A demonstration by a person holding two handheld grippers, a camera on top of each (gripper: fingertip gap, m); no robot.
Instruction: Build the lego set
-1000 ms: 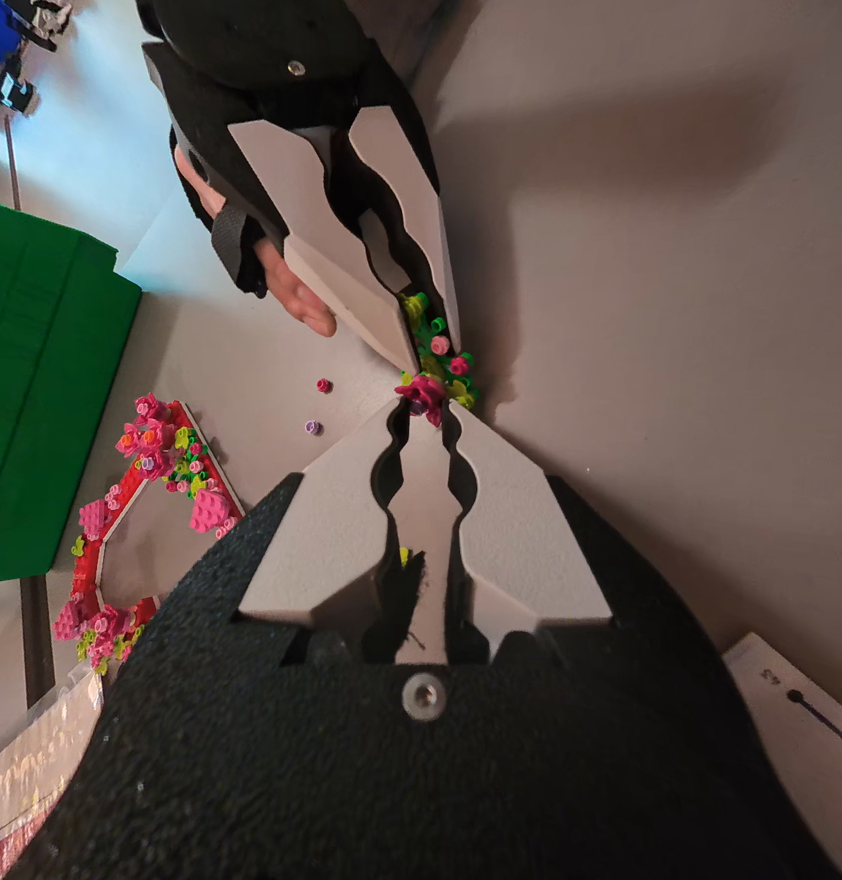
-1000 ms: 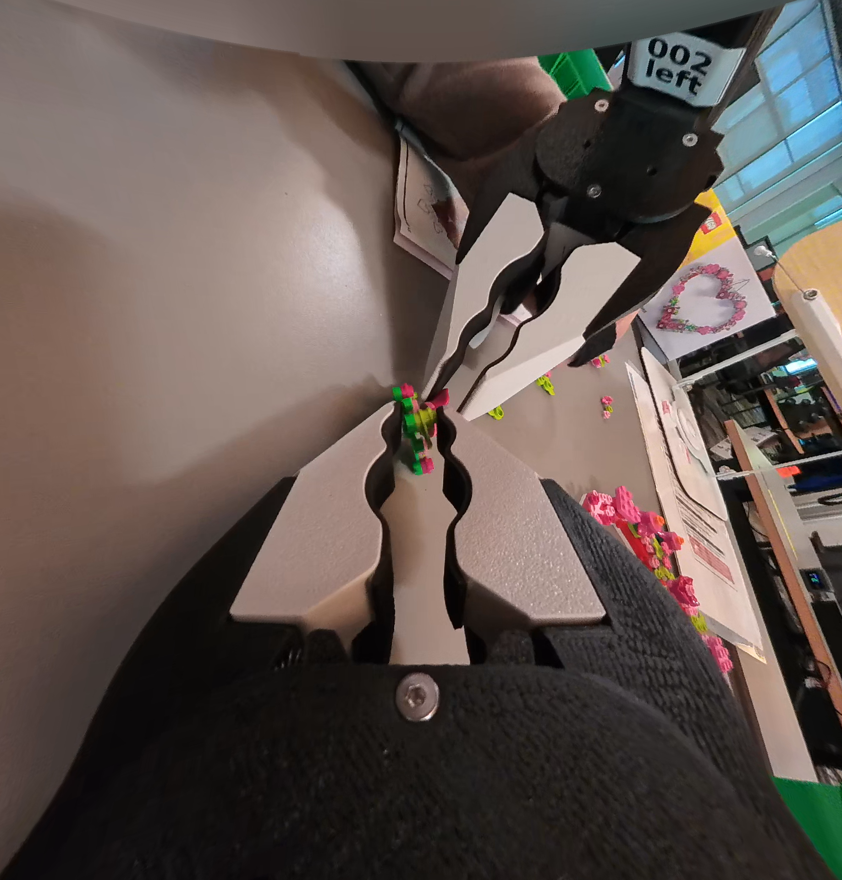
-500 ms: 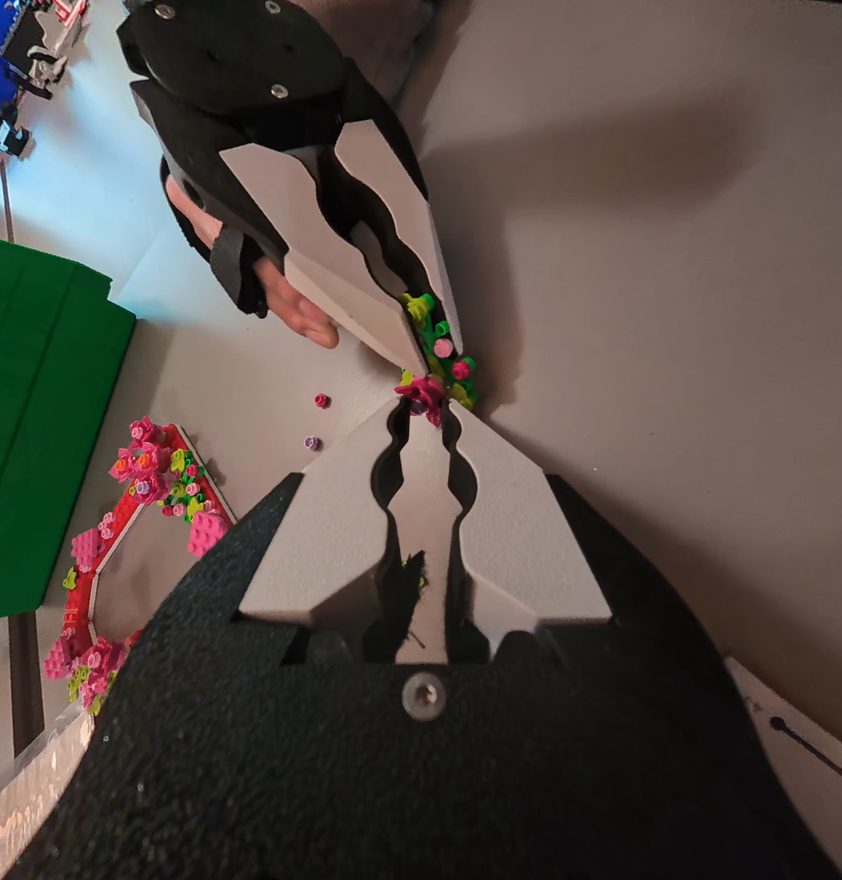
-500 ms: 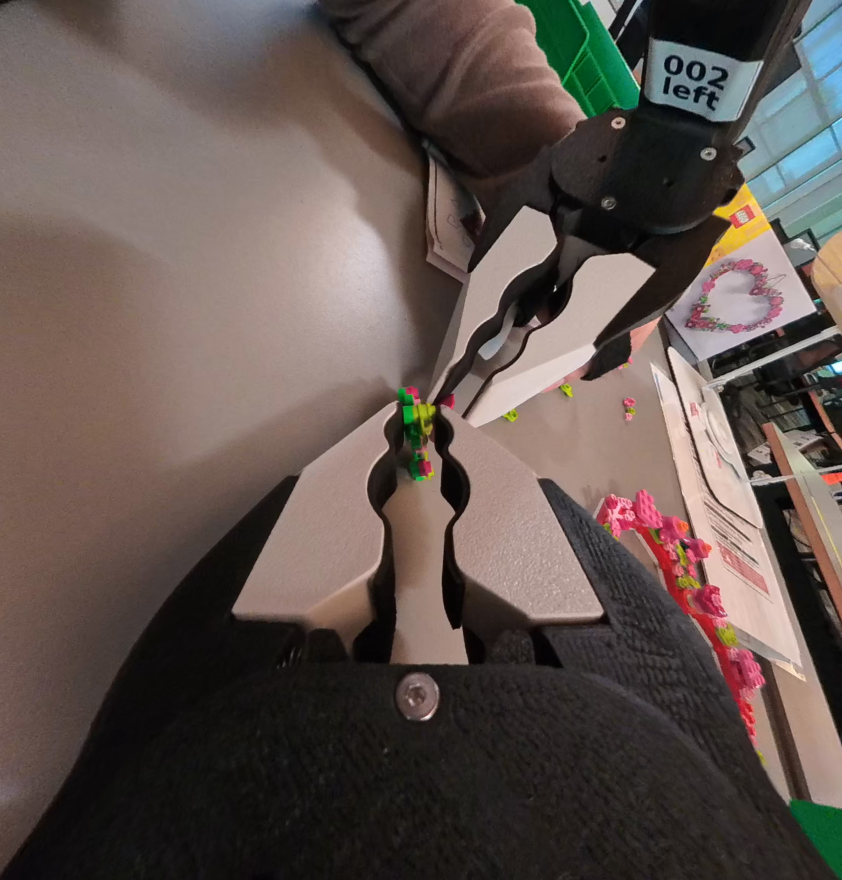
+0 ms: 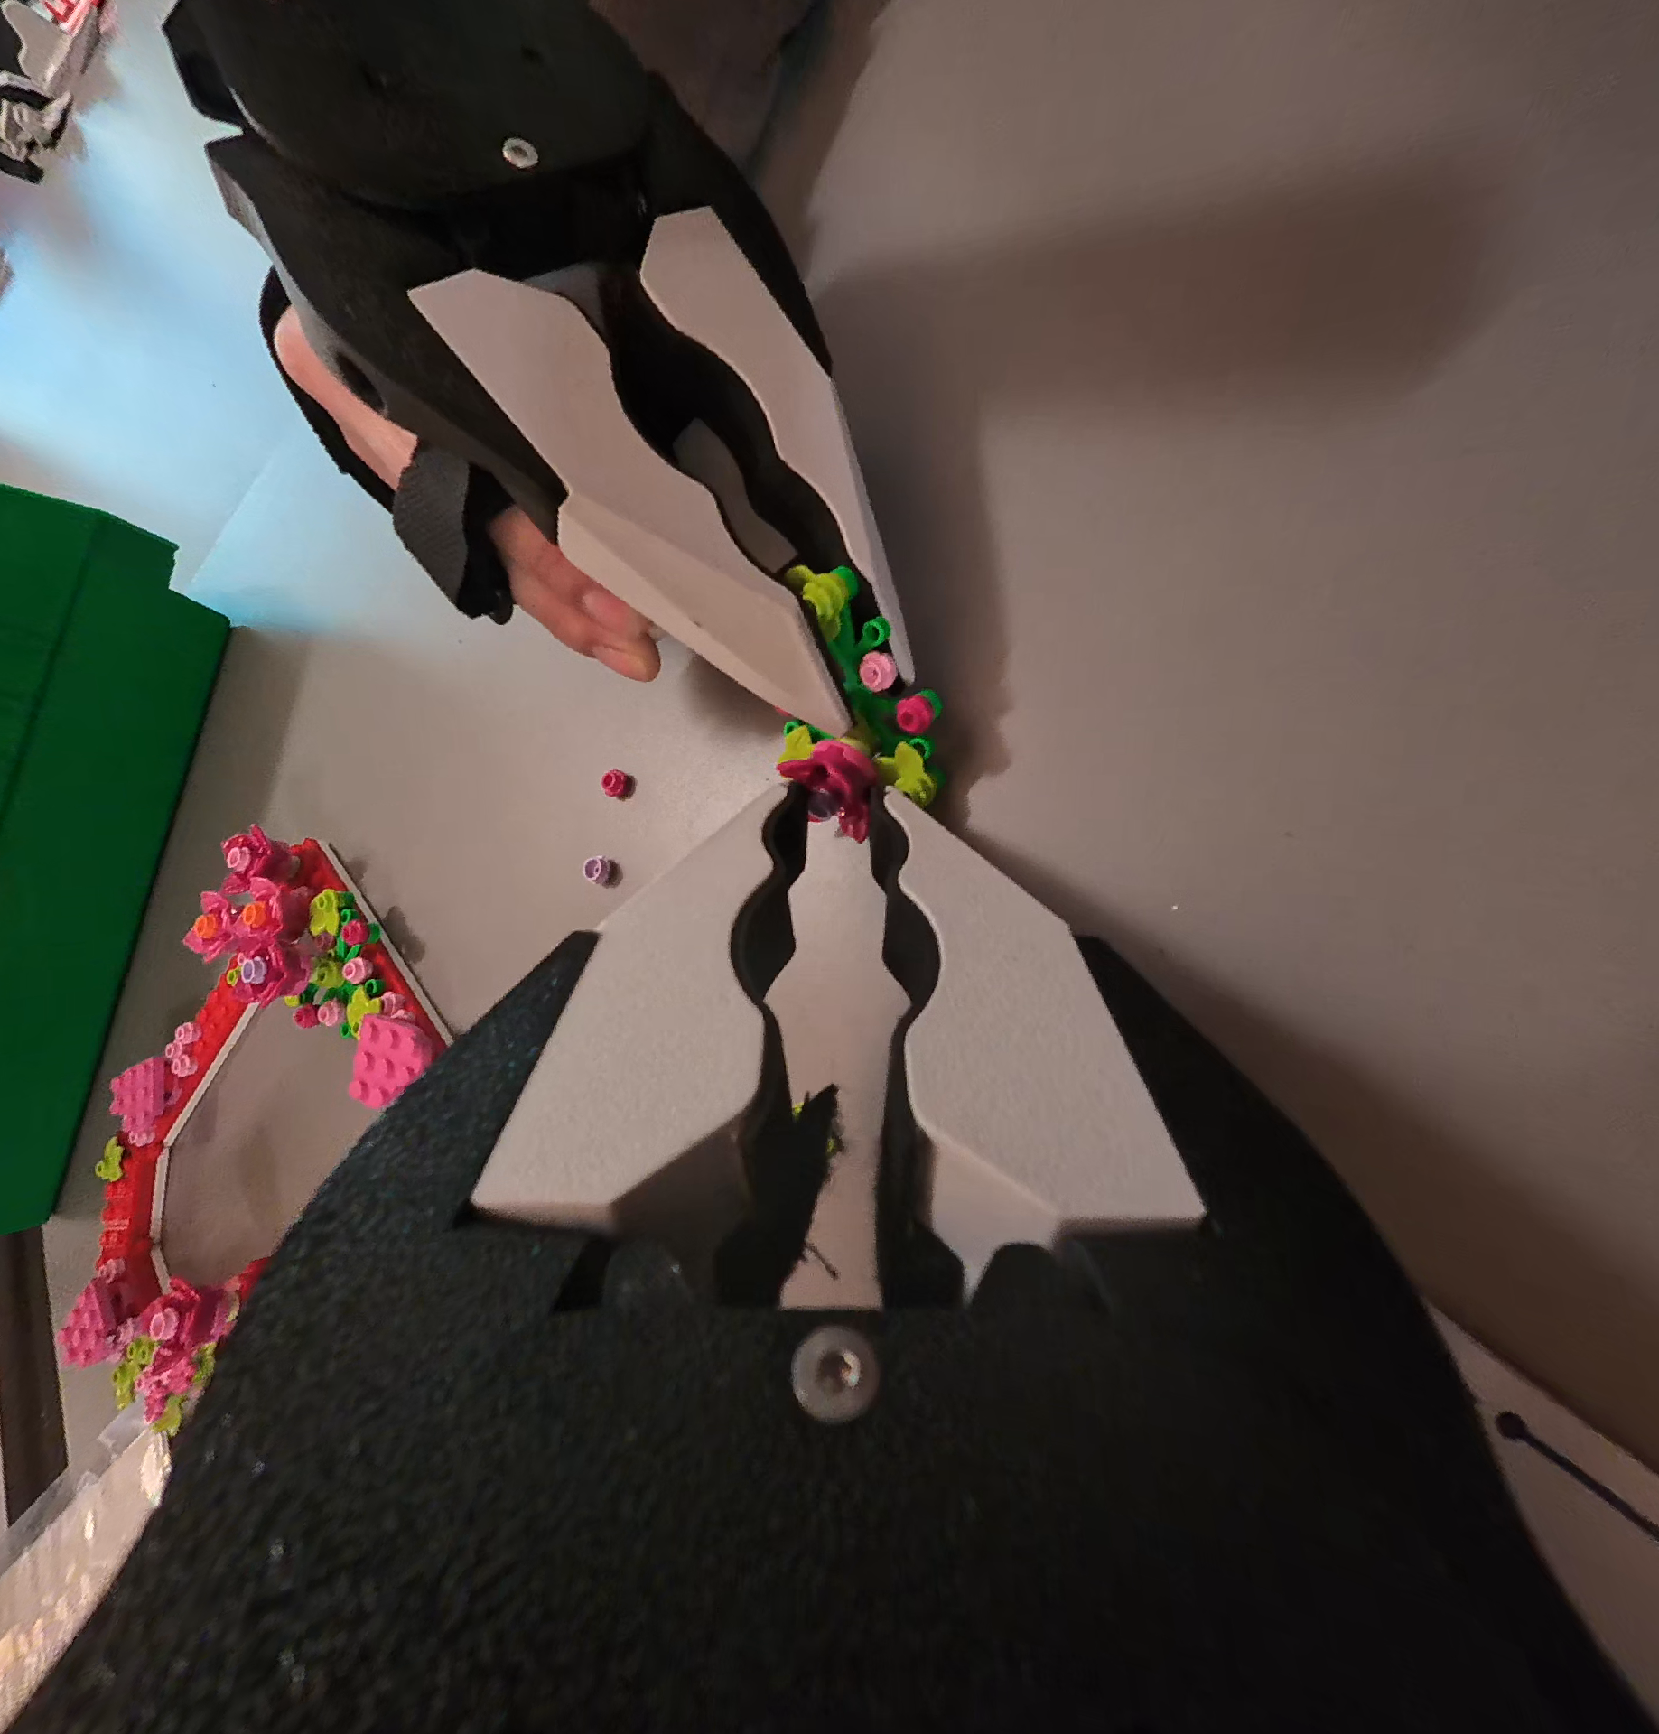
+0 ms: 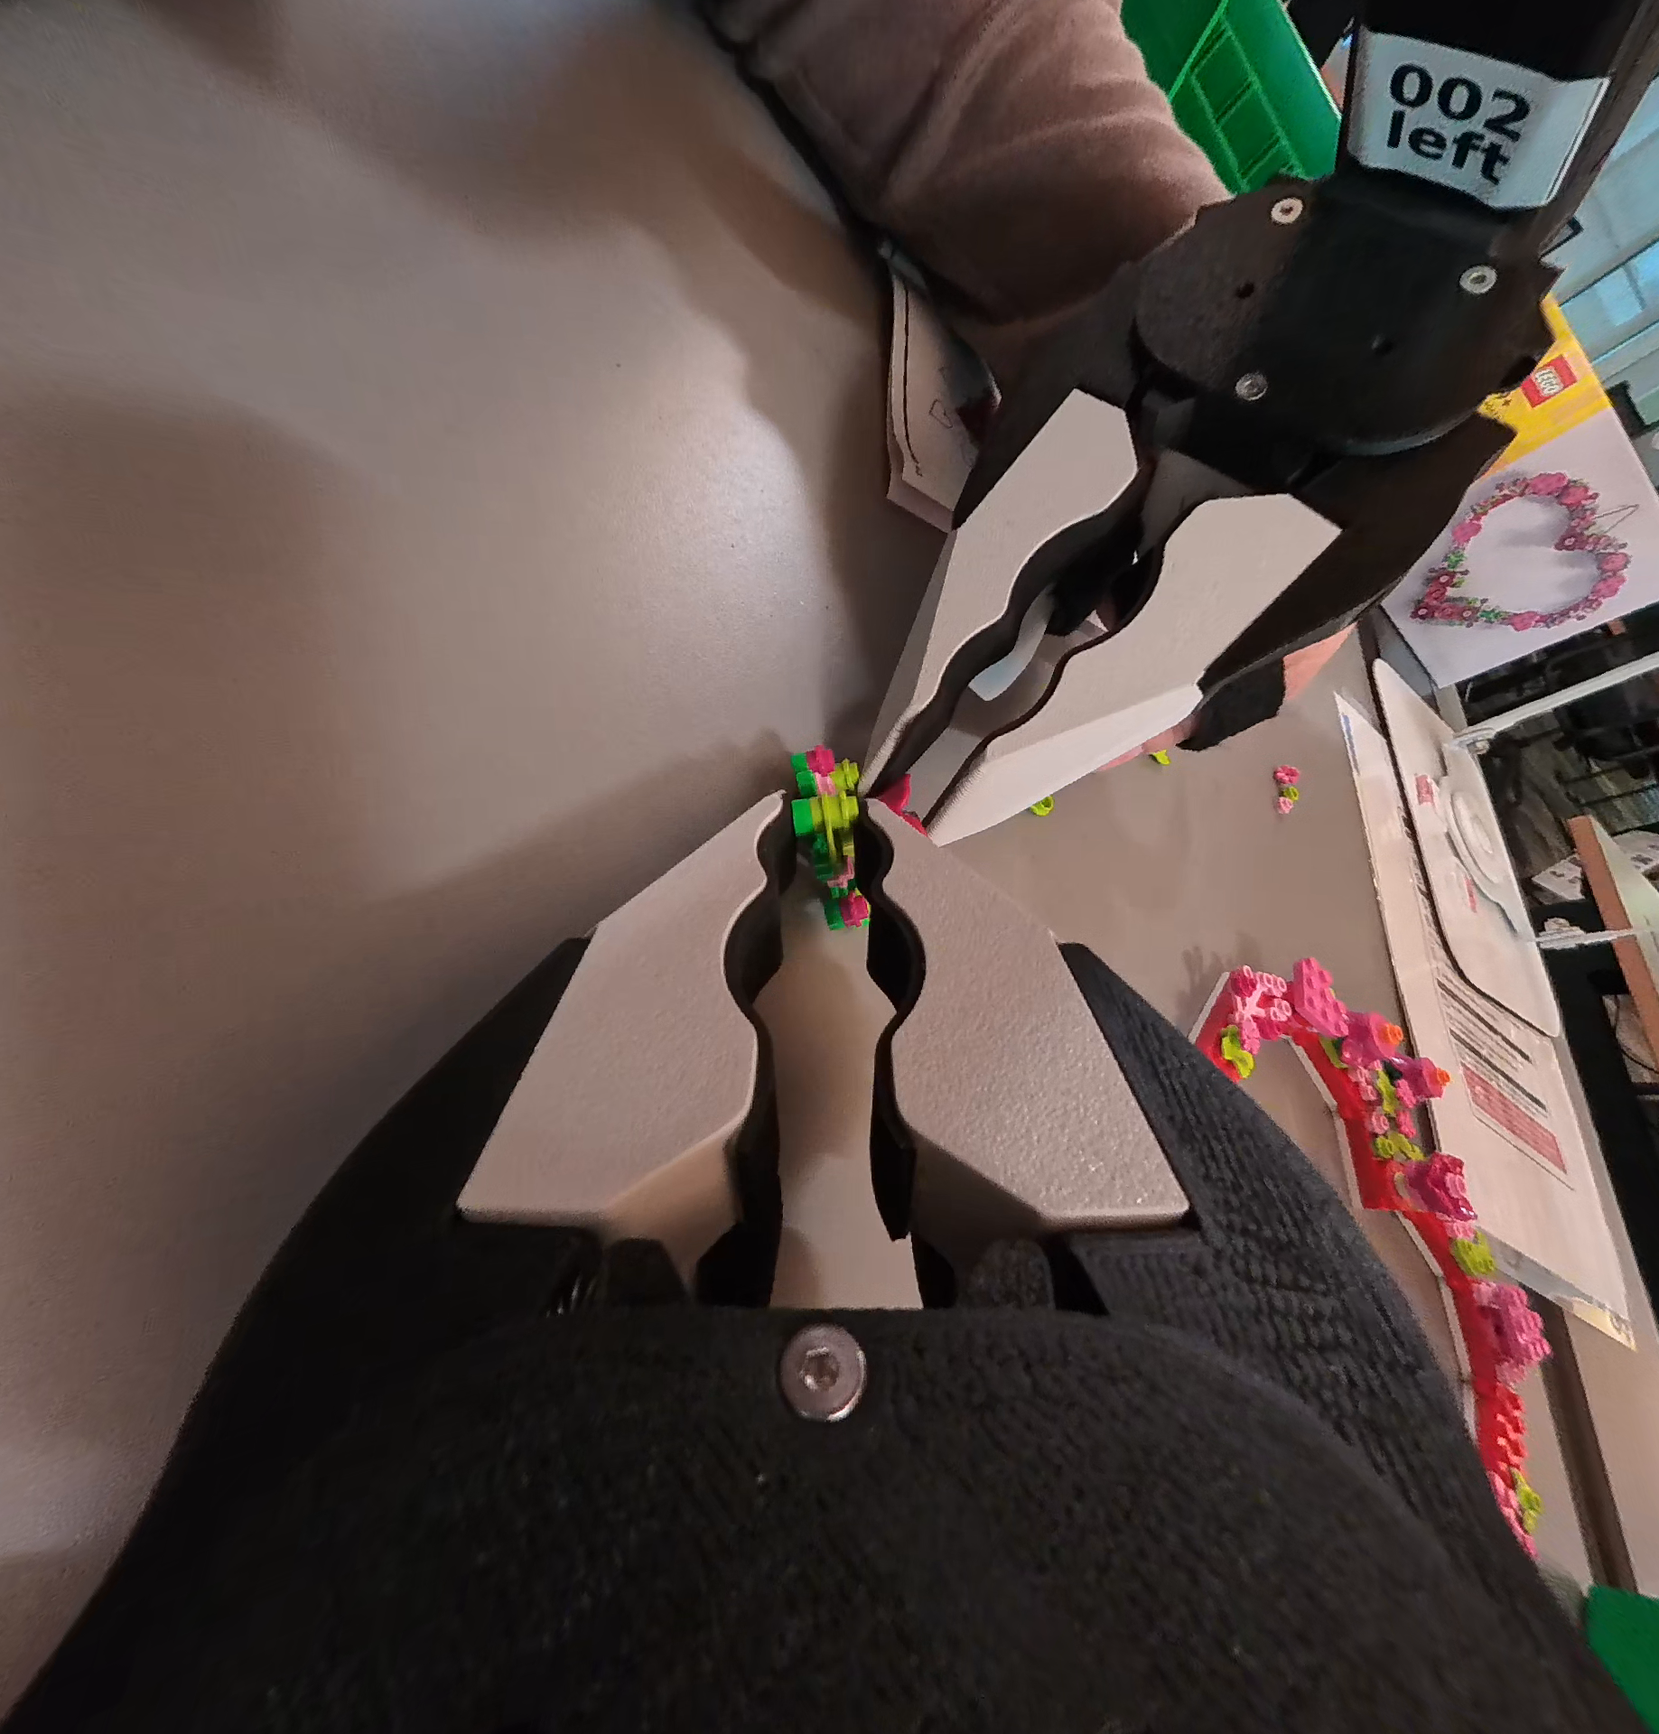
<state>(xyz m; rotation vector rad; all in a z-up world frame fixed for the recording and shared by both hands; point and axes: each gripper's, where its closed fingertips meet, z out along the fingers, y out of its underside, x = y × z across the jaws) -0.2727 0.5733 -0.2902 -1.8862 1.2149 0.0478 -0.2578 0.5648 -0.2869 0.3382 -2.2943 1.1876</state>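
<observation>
left gripper (image 5: 835, 798) fingers pinched magenta flower (image 5: 830, 774), right gripper (image 6: 830, 826) fingers clamped green sprig (image 6: 830, 844), tips touching above desk (image 5: 1276, 563)

L tongs (image 5: 835, 798) pinching magenta flower (image 5: 830, 771); R tongs (image 5: 867, 694) opposite, clamping green sprig w/ pink buds (image 5: 877, 699), tips nearly touching. Red heart frame (image 5: 206, 1060) on table (image 5: 1276, 657), far left. Two loose studs (image 5: 606, 826) nearby.

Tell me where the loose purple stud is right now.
In the left wrist view, the purple stud lies on the table, left of the left claw, below a magenta stud.
</observation>
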